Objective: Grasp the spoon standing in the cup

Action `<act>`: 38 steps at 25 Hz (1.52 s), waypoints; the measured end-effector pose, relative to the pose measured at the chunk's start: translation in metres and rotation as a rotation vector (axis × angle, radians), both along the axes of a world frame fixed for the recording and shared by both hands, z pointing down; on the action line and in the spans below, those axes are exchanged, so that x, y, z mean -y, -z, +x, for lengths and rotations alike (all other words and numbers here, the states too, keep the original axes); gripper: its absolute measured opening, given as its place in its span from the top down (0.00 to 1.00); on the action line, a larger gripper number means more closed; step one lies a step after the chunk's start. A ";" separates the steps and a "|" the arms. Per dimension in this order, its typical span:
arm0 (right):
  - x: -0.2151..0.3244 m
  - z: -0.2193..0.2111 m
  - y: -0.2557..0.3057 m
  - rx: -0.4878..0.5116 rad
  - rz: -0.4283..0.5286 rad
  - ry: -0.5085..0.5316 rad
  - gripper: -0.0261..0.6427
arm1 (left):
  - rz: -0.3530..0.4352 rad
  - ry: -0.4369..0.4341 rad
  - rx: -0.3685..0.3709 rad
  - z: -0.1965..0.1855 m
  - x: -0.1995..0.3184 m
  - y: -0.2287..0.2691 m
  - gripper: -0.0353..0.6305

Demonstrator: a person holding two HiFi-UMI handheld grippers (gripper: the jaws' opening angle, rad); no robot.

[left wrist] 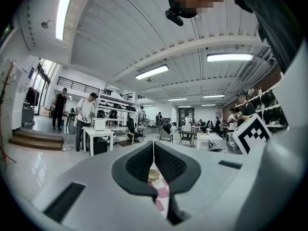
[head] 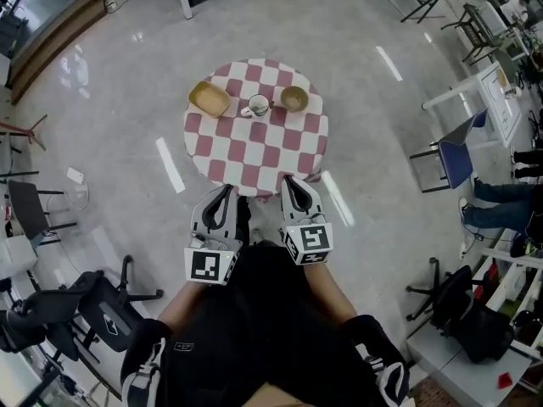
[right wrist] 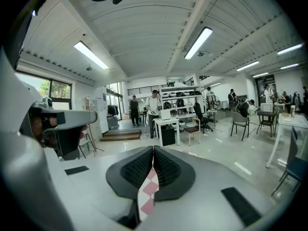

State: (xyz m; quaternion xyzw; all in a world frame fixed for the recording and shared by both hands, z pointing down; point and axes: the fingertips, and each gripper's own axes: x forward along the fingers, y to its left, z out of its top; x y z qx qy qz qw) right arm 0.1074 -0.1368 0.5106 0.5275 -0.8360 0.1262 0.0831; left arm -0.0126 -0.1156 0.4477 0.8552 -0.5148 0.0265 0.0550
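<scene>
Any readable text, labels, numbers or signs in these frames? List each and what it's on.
No legible words or numbers anywhere.
On left gripper, marker cube: black-and-white square pattern, no letters.
On right gripper, marker cube: same.
On black trousers, small white mark: too small to read.

Table [head: 222,155]: cloth in dusty-red and white checks.
On table, far left: bowl [head: 209,98], tan-yellow, plain.
On table, far middle: cup [head: 257,106], white.
On table, far right: second bowl [head: 293,99], tan, plain.
At table's near edge: left gripper [head: 227,190] and right gripper [head: 291,181], pale grey shells, black textured pads [left wrist: 139,165]; marker cubes [head: 210,265], black squares on white.
Around table: floor [head: 110,83], glossy pale grey.
Right of table: chair [head: 456,161], blue.
</scene>
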 end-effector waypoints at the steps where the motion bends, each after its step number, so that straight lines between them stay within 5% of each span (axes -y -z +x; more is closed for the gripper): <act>1: 0.011 0.000 -0.001 -0.006 -0.006 -0.004 0.92 | 0.000 -0.011 -0.004 0.002 0.012 0.001 0.93; 15: 0.158 -0.006 -0.050 -0.015 -0.134 -0.073 0.92 | -0.102 -0.088 0.009 -0.004 0.143 -0.015 0.93; 24: 0.223 -0.003 -0.122 -0.004 -0.307 -0.124 0.91 | -0.168 -0.108 0.014 -0.010 0.204 -0.041 0.93; 38: 0.278 0.011 -0.238 0.130 -0.606 -0.236 0.75 | -0.231 -0.128 0.039 -0.018 0.254 -0.070 0.93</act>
